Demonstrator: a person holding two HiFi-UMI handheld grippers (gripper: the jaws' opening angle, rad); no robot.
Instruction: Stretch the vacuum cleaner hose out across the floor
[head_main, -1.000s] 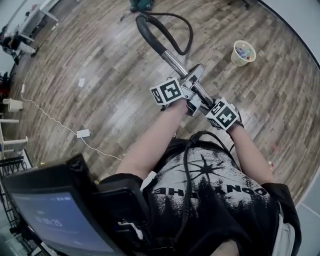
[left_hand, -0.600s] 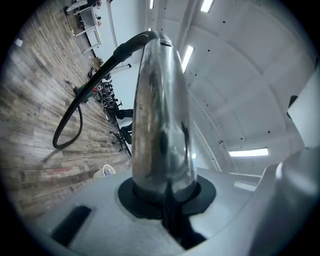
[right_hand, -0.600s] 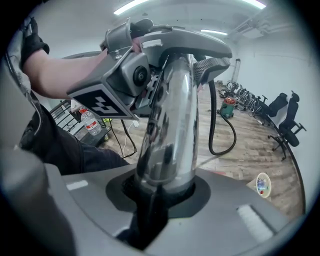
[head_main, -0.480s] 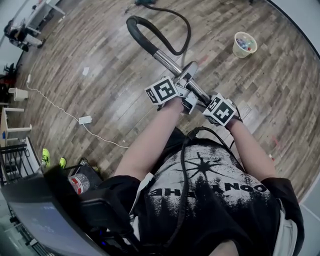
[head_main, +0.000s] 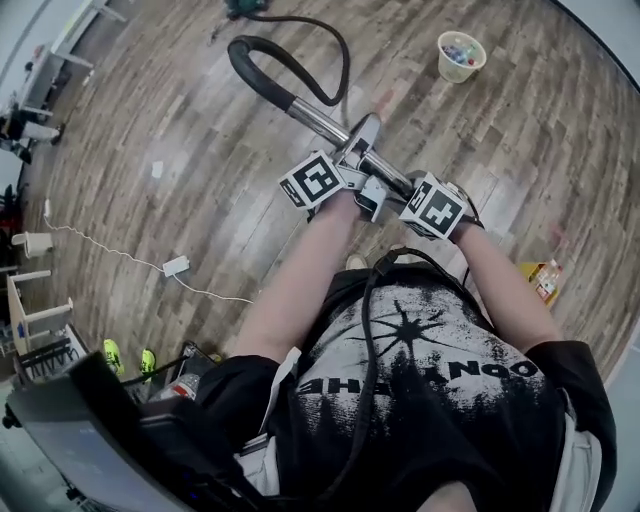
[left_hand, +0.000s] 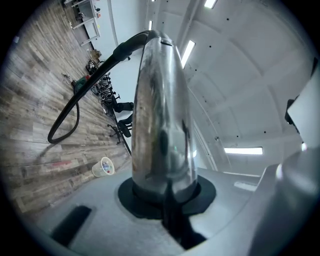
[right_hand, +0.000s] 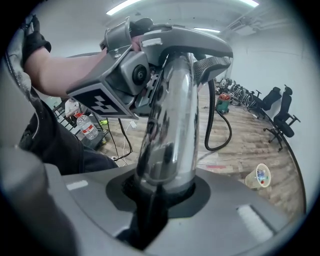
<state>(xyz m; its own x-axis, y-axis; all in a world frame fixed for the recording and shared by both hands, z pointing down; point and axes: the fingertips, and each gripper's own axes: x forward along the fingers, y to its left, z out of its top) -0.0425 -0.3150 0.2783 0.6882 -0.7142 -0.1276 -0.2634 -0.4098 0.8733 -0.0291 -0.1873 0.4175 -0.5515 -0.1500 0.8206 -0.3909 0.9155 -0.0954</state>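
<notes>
The left tool (head_main: 345, 172) and the right tool (head_main: 402, 192) are both clamped on the chrome tube (head_main: 322, 118). Beyond the tube, the hose (head_main: 346, 60) curves over the floor (head_main: 200, 150) and seems slack. The pulling step is in hand. Next, draw the tube back until the curve straightens.

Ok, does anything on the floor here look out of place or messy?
The black hose curls in a loop instead of lying straight. A white adapter cable trails across the floor, and an orange packet lies loose at right.
</notes>
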